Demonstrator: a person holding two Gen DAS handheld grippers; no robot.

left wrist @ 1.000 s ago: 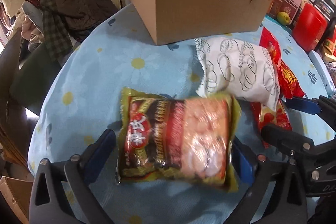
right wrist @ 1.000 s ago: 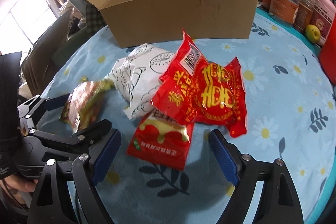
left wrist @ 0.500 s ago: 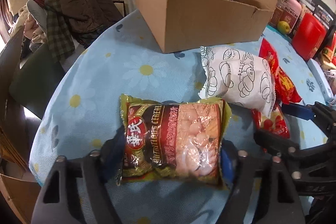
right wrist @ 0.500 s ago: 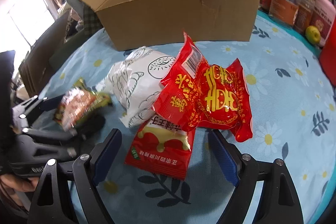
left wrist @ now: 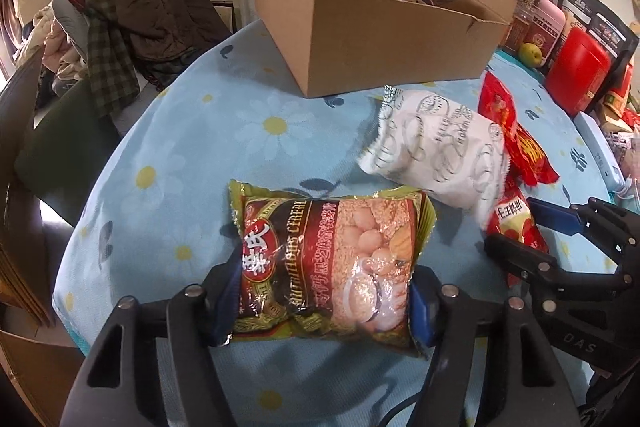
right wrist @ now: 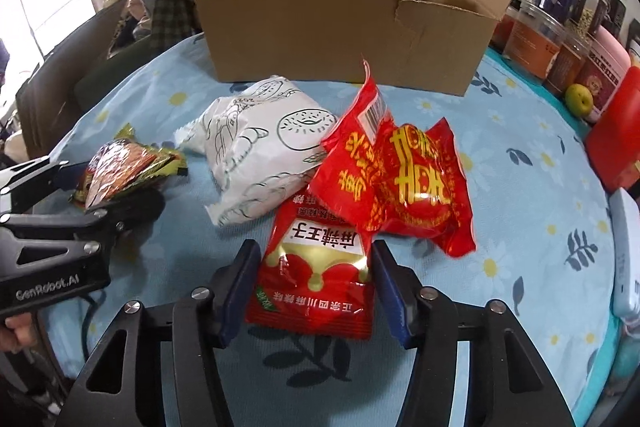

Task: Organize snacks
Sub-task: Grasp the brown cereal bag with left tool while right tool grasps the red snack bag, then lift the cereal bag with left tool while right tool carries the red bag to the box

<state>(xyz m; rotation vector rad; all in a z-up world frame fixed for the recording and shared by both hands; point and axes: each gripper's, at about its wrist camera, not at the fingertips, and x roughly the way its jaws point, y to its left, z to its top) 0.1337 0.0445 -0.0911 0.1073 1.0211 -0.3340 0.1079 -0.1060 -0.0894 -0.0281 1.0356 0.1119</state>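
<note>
**A:** On the counter (left wrist: 192,147) with the blue flower cloth, where is there room?

**B:** The left side is bare up to the round edge. The right side is packed with jars (right wrist: 532,39) and a red tin (left wrist: 576,67). The cardboard box (left wrist: 380,43) stands open at the back.

**A:** What does the left hand-held gripper (left wrist: 320,301) do?

**B:** Its jaws are closing, and the pads press both sides of the cereal bag (left wrist: 328,259).

**A:** And the right hand-held gripper (right wrist: 310,287)?

**B:** Closing too, with the small red packet (right wrist: 316,267) between the pads (I cannot tell if they pinch it yet). The packet's far end lies under the big red bag (right wrist: 400,183), beside the white bag (right wrist: 260,151).

**A:** Does one view show more?

**B:** The right view shows fingers (right wrist: 18,333) holding the left one's handle. The left view shows clothes (left wrist: 132,11) heaped beyond the counter's edge.
</note>
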